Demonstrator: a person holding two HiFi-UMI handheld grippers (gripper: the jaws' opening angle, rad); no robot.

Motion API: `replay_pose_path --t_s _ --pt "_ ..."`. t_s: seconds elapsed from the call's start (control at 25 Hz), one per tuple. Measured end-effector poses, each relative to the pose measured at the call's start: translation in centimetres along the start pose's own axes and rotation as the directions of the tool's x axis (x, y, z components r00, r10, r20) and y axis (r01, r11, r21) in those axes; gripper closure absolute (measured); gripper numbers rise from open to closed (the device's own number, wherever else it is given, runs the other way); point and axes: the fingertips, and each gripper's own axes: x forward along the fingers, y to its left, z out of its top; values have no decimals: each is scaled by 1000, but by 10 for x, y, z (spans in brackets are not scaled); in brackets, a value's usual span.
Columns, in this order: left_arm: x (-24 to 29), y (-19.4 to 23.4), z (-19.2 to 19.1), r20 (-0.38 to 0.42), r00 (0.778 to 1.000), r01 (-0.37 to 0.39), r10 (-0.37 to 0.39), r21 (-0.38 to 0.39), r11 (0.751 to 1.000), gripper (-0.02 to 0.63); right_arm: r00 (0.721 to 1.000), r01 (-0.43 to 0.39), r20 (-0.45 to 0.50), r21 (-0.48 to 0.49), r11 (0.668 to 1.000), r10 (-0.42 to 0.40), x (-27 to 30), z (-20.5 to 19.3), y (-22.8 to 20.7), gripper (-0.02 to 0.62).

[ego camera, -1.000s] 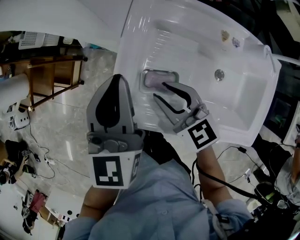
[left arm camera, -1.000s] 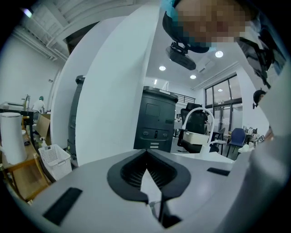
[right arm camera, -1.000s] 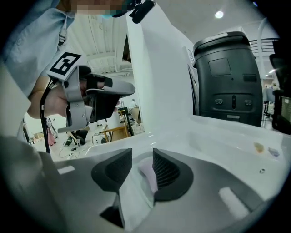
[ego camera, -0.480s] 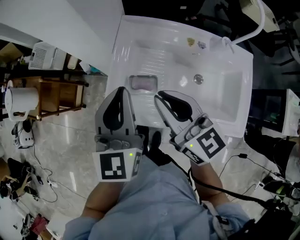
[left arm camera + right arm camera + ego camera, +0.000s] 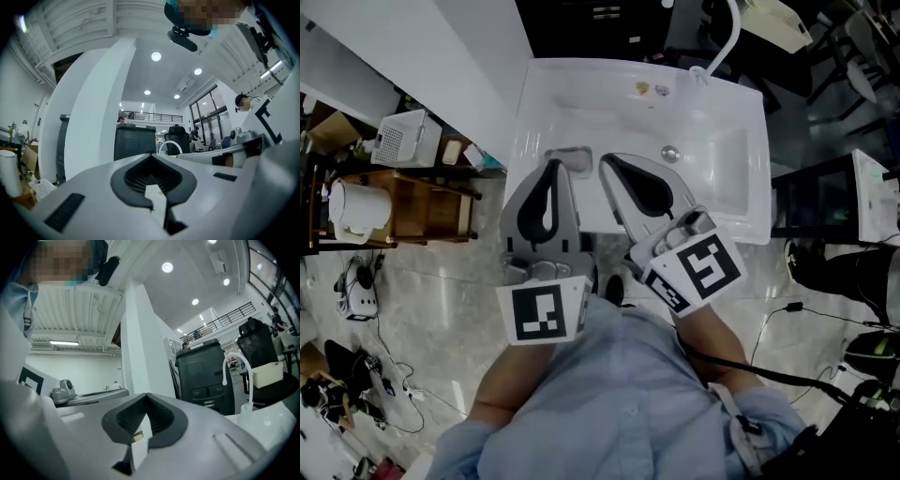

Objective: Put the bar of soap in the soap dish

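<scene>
Ahead of your right gripper (image 5: pixel 617 165) the sink basin (image 5: pixel 712 141) lies open, the faucet (image 5: pixel 734 33) rises at its far rim, and a white wall (image 5: pixel 459 56) flanks your left gripper (image 5: pixel 551 169).

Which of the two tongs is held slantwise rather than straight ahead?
The right tongs: in the head view they slant up-left across the sink, while the left tongs point straight up the picture.

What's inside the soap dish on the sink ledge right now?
A pale bar of soap seems to lie in the soap dish, though it looks small and dim. The left tool covers the dish's near edge.
</scene>
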Motion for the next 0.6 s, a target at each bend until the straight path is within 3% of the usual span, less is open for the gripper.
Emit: replay_pose_path --t_s 0.28,0.6 --pt "-6 -28 18 31 999 29 -30 24 999 600 999 19 41 -39 999 -17 -21 21 4 595" --pt "-7 -29 22 32 999 32 -32 12 999 600 998 36 52 -67 997 -32 -24 26 6 595"
